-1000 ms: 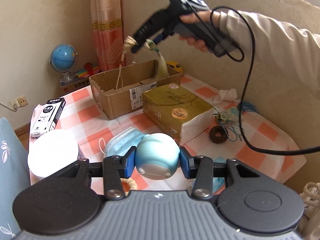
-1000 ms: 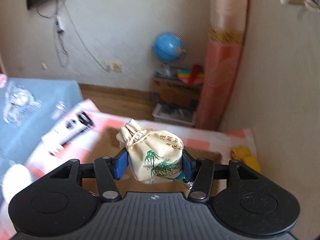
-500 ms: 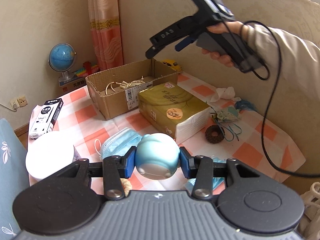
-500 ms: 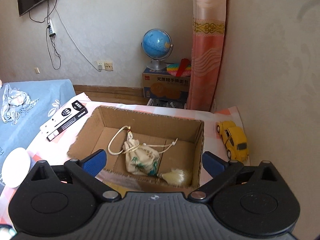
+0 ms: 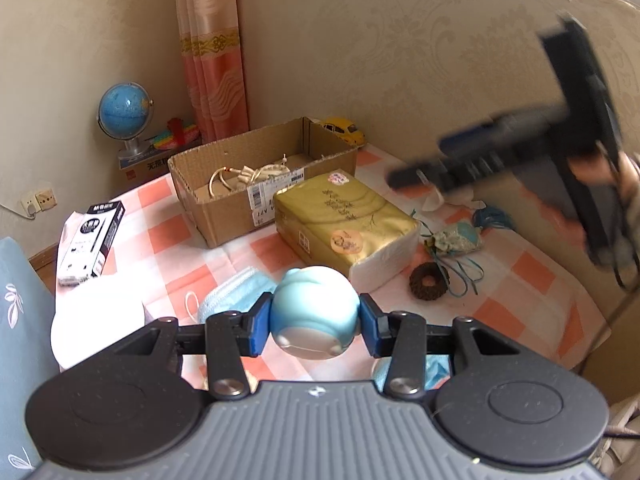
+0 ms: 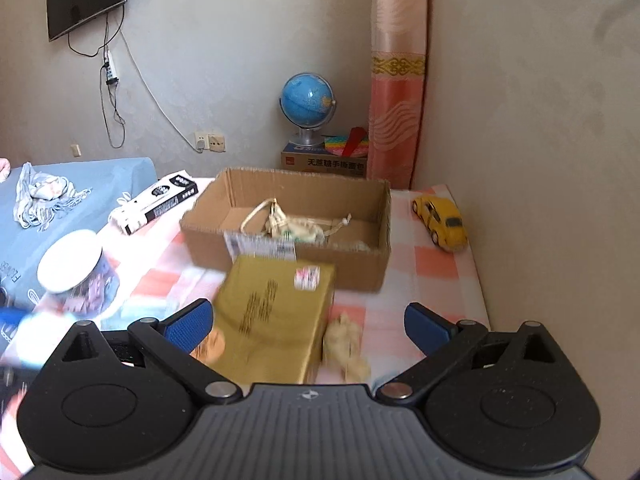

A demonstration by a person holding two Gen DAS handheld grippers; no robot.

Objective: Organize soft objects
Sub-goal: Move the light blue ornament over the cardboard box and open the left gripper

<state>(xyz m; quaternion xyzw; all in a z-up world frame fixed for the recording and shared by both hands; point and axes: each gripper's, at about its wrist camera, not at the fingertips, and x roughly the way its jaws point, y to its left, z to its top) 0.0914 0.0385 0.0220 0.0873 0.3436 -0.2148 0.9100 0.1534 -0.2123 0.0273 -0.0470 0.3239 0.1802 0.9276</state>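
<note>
Pouch (image 6: 294,228) dropped in the box (image 6: 280,256), the right gripper (image 6: 308,326) pulls back gaping and empty while the left gripper (image 5: 316,322) clamps the blue toy (image 5: 314,314) — carry it high over the near wall, I reckon.

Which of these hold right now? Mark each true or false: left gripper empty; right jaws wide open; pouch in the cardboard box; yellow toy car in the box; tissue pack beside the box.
1. The left gripper is empty. False: it is shut on the blue squishy toy.
2. The right gripper stands wide open, nothing between its pads. True.
3. The drawstring pouch lies in the cardboard box. True.
4. The yellow toy car is in the box. False: it sits on the tablecloth beside it.
5. The gold tissue pack lies beside the box. True.
</note>
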